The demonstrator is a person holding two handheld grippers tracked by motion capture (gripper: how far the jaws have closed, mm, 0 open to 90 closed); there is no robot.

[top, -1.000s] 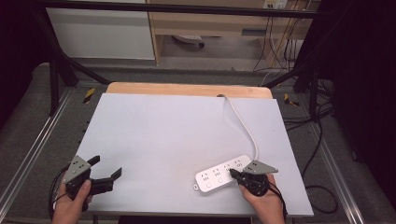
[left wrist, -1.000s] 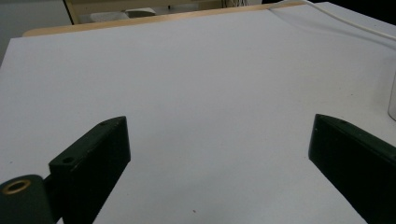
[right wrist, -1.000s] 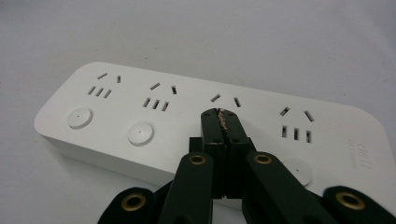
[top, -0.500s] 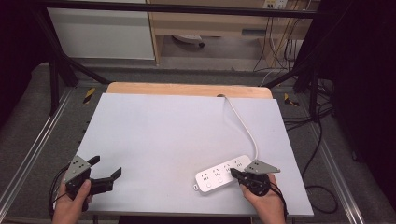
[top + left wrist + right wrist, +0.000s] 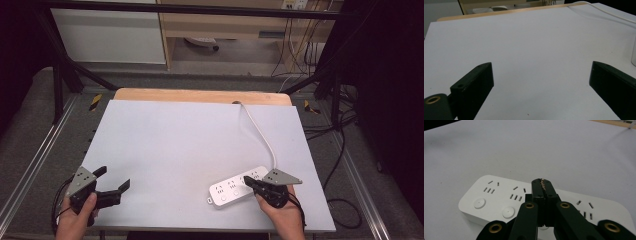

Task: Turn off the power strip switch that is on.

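A pale grey tabletop [image 5: 190, 145] with a light wooden strip along its far edge stands inside a dark metal frame, with shelving and loose cables on the floor beyond it.

The right tongs [image 5: 248, 180] sit at the near right of the tabletop, held in the person's right hand [image 5: 281, 216], a grey three-cornered plate on top. Their two black jaws are pressed flat together with nothing between them, and the closed tip rests over the middle of a white plastic power strip [image 5: 239, 185]. In the right gripper view the joined jaws [image 5: 542, 185] lie above the strip's top face [image 5: 499, 192], between its socket slots, with two round white buttons to the left; whether the tip actually touches the plastic I cannot tell. The strip lies at a slant near the front edge, and its white cable [image 5: 260, 132] runs away to a hole at the far edge.

Well apart, at the near left corner, the left tongs [image 5: 112, 179] are held in the left hand [image 5: 75, 220]. Their jaws stand wide apart and empty over bare tabletop [image 5: 529, 57].
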